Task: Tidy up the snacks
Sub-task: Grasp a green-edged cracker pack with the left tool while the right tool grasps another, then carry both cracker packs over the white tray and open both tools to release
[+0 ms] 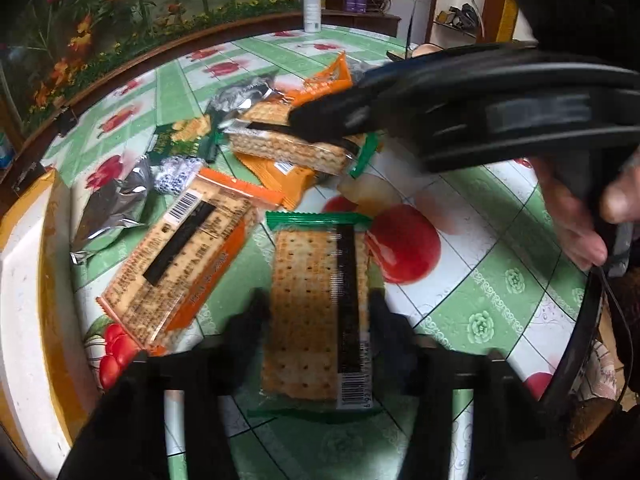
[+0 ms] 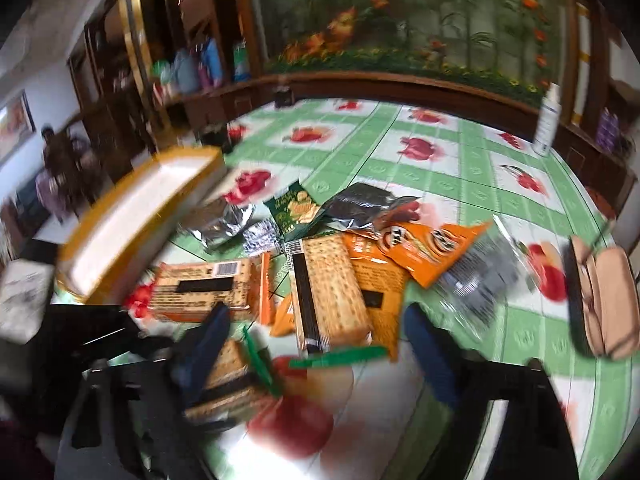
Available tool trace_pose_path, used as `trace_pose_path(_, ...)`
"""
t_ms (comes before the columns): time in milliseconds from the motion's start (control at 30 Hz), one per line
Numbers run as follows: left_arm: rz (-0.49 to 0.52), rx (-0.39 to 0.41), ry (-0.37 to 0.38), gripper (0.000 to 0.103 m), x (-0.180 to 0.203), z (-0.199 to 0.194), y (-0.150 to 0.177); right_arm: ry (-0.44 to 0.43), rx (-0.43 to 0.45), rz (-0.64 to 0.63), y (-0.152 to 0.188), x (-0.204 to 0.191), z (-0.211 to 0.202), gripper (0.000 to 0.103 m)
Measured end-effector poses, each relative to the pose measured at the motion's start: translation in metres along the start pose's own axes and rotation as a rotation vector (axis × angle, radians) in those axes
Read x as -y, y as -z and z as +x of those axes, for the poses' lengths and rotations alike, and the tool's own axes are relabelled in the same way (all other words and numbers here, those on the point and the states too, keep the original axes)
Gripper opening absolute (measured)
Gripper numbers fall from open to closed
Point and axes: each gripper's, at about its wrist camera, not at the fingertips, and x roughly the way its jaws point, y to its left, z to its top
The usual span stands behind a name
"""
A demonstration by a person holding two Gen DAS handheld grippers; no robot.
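Your right wrist view is smeared by motion blur: the clear wrapper (image 2: 476, 276) right of the orange packets (image 2: 420, 248) shows no readable print, and the bottles (image 2: 200, 64) on the far shelf are only coloured shapes. The tan object (image 2: 608, 300) at that view's right edge cannot be identified. In your left wrist view, the right gripper (image 1: 320, 120) covers part of the cracker pack (image 1: 288, 148) in the pile, so you cannot tell whether its jaws grip it. The white tray (image 1: 28, 280) is cut off by the left edge.
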Motion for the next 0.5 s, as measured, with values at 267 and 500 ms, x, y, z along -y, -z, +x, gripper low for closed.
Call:
trace_pose_path(267, -0.024, -0.004, 0.008, 0.046, -0.005, -0.003, 0.005, 0.065, -0.085, 0.002, 0.004, 0.005, 0.036, 0.052)
trace_pose_path(500, -0.077, 0.016, 0.040, 0.046, -0.013, -0.005, 0.004, 0.034, -0.037, 0.094, 0.016, 0.010, 0.010, 0.051)
